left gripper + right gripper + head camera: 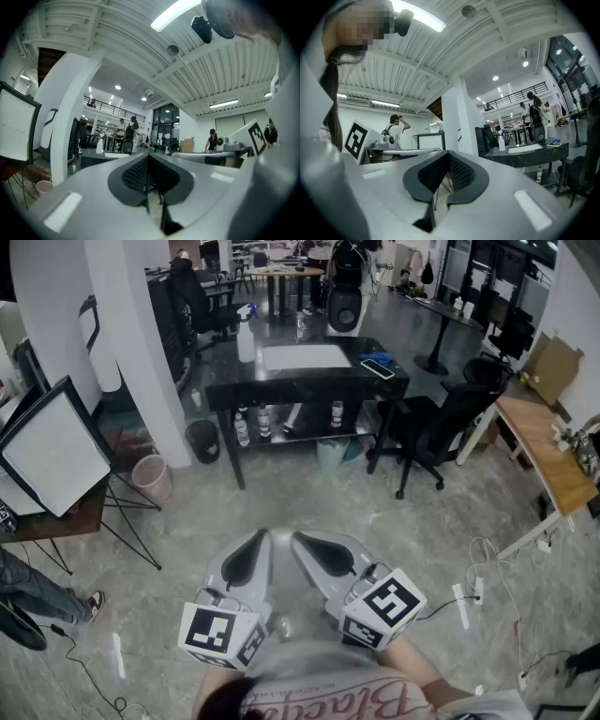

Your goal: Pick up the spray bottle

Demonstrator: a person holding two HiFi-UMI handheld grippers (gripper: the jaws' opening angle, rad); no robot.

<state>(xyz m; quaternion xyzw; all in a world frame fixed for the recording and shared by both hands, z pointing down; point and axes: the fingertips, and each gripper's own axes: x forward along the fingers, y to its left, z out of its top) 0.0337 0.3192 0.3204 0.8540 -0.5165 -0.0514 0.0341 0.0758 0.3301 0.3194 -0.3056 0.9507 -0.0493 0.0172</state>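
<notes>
Left gripper (260, 542), right gripper (305, 545), bottom centre: jaws together on both, nothing between. Spray bottle (246, 337) upright on tabletop (309, 382), upper centre, well apart.

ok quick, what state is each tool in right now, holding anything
left grey two-jaw tool: closed, holding nothing
right grey two-jaw tool: closed, holding nothing

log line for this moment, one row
stage: approach not started | left claw: shut, empty | right claw: shut, empty | spray bottle: upright on black table, well ahead, untouched
</notes>
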